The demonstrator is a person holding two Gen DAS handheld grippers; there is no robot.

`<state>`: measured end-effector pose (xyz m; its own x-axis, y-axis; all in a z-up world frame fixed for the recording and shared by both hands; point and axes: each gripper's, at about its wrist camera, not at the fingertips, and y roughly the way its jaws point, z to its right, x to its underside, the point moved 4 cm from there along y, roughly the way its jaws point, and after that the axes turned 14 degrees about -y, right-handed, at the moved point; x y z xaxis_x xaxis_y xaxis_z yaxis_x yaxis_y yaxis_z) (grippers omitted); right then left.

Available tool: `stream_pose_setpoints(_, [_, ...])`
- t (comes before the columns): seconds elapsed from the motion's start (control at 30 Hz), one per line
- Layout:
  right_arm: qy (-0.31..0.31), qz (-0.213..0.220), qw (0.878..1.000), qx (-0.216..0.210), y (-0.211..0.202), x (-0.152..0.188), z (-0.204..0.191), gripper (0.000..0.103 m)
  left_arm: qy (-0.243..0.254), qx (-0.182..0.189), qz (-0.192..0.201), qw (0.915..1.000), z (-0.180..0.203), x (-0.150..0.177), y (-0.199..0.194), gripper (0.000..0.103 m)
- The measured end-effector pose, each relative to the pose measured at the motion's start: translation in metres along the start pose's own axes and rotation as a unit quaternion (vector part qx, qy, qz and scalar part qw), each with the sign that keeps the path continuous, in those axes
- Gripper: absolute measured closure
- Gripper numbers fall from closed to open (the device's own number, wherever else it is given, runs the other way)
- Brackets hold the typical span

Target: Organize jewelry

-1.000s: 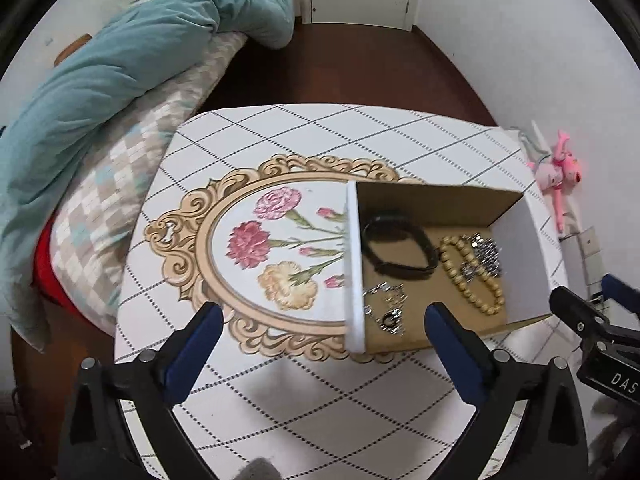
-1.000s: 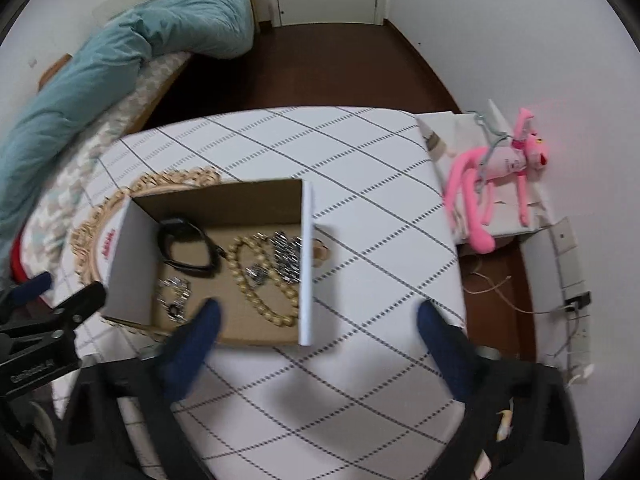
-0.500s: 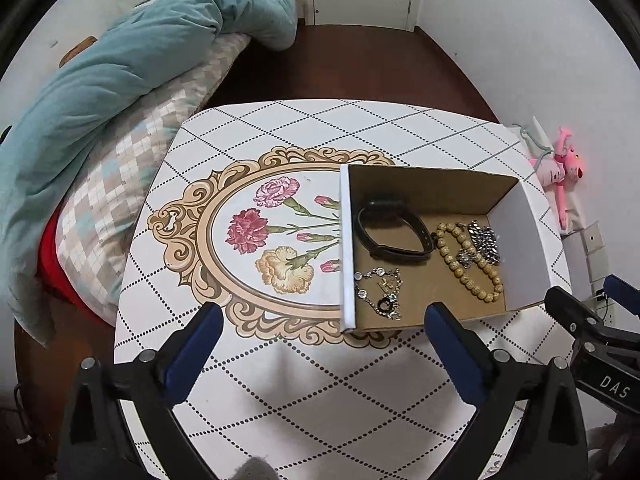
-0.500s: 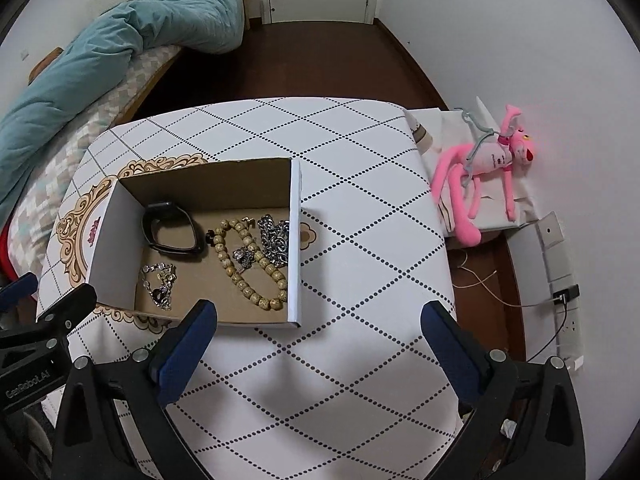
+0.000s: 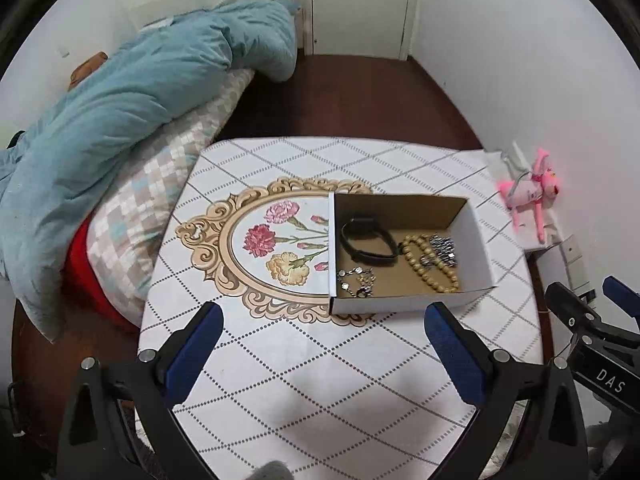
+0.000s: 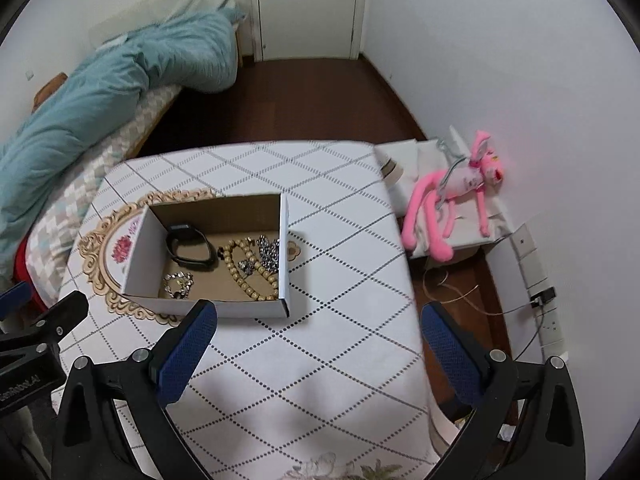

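An open cardboard box (image 5: 476, 236) (image 6: 283, 248) with white outer walls sits on the patterned table. Inside lie a black wristband (image 5: 366, 236) (image 6: 190, 246), a tan bead bracelet (image 5: 430, 266) (image 6: 250, 276), a silver chain bracelet (image 5: 356, 280) (image 6: 176, 284) and a silver link piece (image 5: 442, 246) (image 6: 268, 254). My left gripper (image 5: 322, 322) hangs open above the table's near part, short of the box. My right gripper (image 6: 318, 320) is open too, near the box's front right corner, with nothing between its fingers.
The white table (image 5: 320, 380) has a diamond grid and a floral medallion (image 5: 260, 248). A bed with a teal duvet (image 5: 120, 92) lies to the left. A pink plush toy (image 6: 452, 196) rests on a white surface at the right, with wall sockets and cables (image 6: 540, 300) close by.
Both grippers have drawn back and up from the box, so it looks smaller and farther away. The jewelry inside has not moved. Both stay open.
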<state>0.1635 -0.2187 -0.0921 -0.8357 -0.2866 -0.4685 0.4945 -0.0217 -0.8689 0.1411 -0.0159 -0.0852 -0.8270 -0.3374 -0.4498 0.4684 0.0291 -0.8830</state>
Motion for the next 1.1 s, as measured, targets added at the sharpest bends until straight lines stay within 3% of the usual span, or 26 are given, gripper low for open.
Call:
stream_pose_setpoints(0.37, [0.004, 0.068, 0.998, 0.016, -0.104, 0.006, 0.005, 0.0, 0.004, 0.024, 0.046, 0.9987, 0.001, 0.009, -0.087, 0.0])
stream_pose_setpoints(0.67, [0.003, 0.101, 0.995, 0.017, -0.165, 0.011, 0.001, 0.0, 0.01, 0.033, 0.076, 0.9965, 0.0, 0.011, -0.136, 0.0])
stream_pose_setpoints(1.1, [0.012, 0.098, 0.995, 0.017, -0.183, 0.015, 0.003, 0.0, 0.003, 0.022, 0.072, 0.9972, -0.004, 0.016, -0.147, 0.0])
